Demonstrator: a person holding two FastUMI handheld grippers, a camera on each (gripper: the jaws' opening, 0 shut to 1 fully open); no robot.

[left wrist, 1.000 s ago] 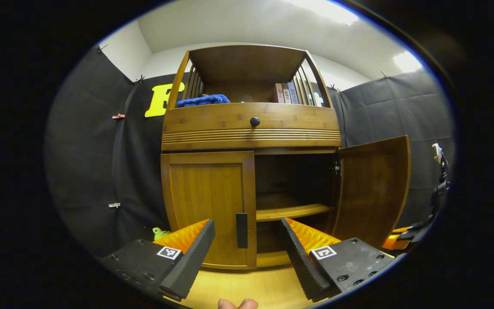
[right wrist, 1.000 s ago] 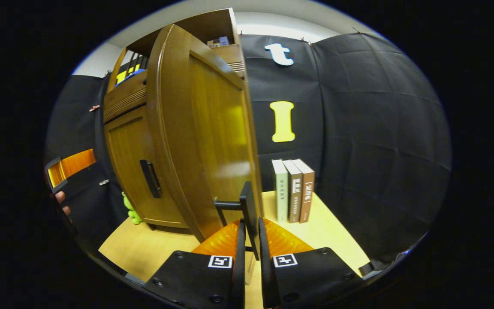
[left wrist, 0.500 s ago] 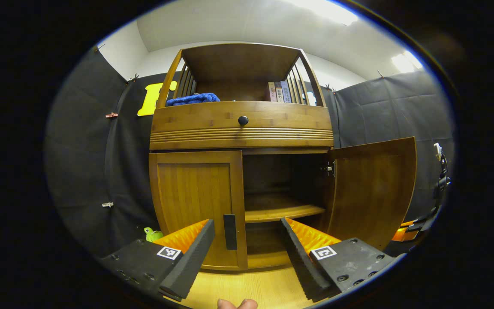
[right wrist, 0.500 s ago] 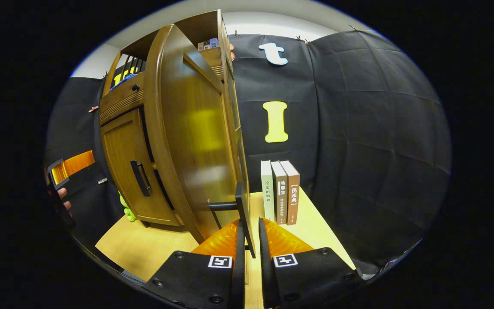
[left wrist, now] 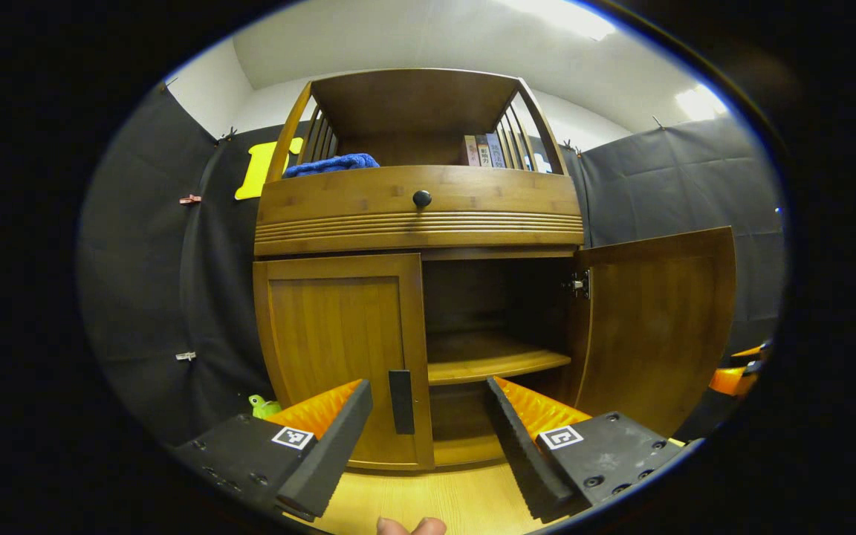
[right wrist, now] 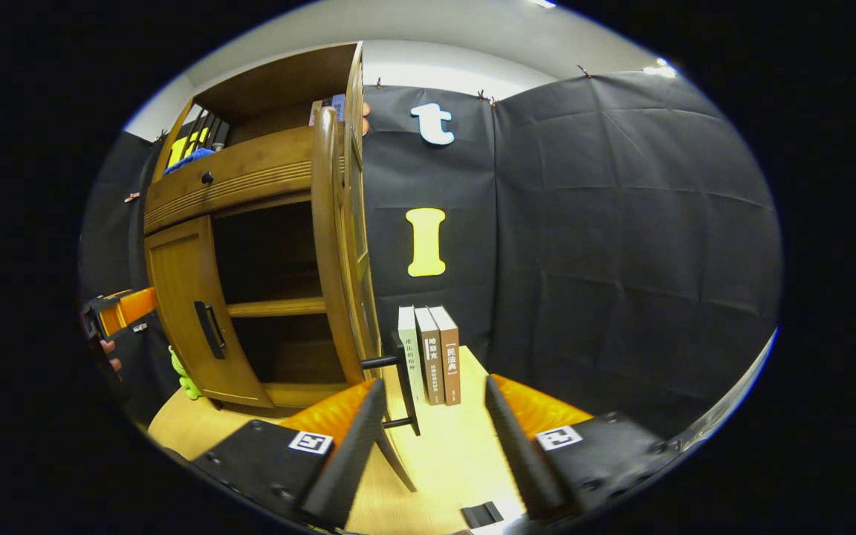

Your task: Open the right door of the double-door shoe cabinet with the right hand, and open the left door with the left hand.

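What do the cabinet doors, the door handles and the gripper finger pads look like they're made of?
Left door and right door: apparently bamboo or wood, glossy with visible grain. Left door handle and right door handle: matte black, probably metal, uncertain. Left hand-held gripper finger pads: ribbed orange, likely rubber or plastic.

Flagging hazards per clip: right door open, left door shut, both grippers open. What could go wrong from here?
1. The open left gripper is apart from the closed left wooden door's black bar handle; closing early could miss it.
2. The open right gripper sits around the swung-out right wooden door's black handle; withdrawing sideways might snag it.
3. Three upright books stand beside that door; a wide swing may topple them.
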